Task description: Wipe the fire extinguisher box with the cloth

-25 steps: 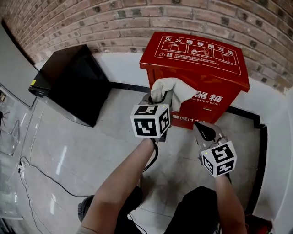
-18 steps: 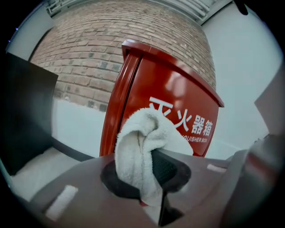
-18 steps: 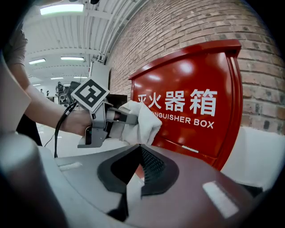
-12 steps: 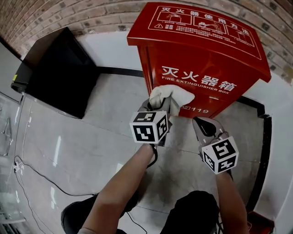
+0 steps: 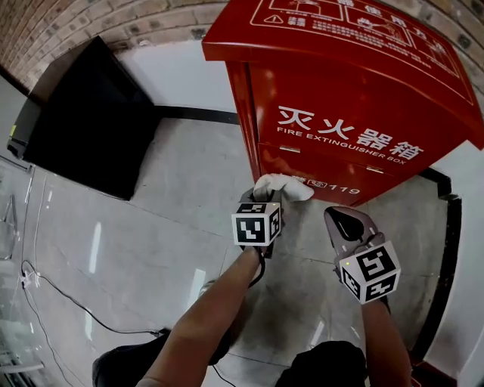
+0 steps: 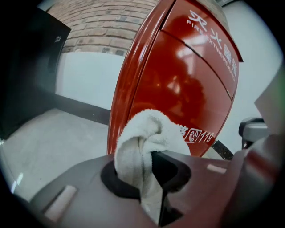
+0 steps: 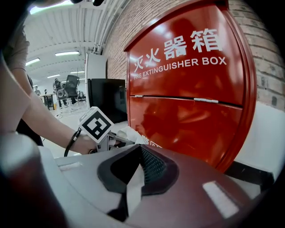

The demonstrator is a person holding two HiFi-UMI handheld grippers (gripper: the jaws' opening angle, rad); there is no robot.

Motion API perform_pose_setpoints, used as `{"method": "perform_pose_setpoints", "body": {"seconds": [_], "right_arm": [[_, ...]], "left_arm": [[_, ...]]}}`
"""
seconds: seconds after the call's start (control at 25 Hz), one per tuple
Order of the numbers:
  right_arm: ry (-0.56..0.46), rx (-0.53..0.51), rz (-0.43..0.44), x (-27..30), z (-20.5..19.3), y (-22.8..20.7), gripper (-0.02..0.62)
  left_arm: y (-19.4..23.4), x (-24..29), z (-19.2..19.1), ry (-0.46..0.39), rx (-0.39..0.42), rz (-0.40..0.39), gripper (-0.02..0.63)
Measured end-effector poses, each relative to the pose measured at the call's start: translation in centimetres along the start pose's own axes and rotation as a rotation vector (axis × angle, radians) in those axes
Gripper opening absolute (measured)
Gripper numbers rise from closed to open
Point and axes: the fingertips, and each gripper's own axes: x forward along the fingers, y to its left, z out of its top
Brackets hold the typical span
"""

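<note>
Grey tiled floor runs up to a white wall with a black skirting strip; brick wall shows above it. A black cabinet stands at the left. The red fire extinguisher box stands on the floor against the wall, right of the cabinet and apart from it. A thin cable lies on the floor at lower left.

Left gripper: jaws clamped on the white cloth. The cloth is bunched into a wad. One fold runs down into the slot between the two fingers, and the bulk stands up and forward beyond the fingertips. In the head view the wad sits at the bottom of the box's front panel, over the strip printed "119", near the panel's left edge. The left gripper view shows the wad directly in front of that lower corner. Whether the cloth presses on the metal cannot be told. The gripper's marker cube sits just behind the wad, on the person's bare forearm side.

Right gripper: jaws closed together, nothing between them. It hangs to the right of the left gripper and a little nearer the person, above the floor. It points at the lower front of the box and is clear of it. Its view shows the left gripper's cube and the cloth at left, close against the red panel.
</note>
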Motion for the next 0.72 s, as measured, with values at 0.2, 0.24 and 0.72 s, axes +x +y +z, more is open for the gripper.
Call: {"method": "perform_pose_setpoints", "body": {"seconds": [0.2,0.24,0.72], "right_arm": [[0.028,0.017,-0.002,0.6,-1.6,-0.3,0.025],[0.033,0.018,-0.003,0.7,-1.8,-0.3,0.025],[0.035,-0.024,0.033,0.9,-0.5,0.9,0.025]], "left_arm": [[2.1,2.0,-3.2,0.091,0.029,0.056,0.064],[2.8,2.1,-3.6,0.110,0.034,0.082,0.064],[6.3,0.6,-1.7,0.149,0.317,0.146,0.064]]}}
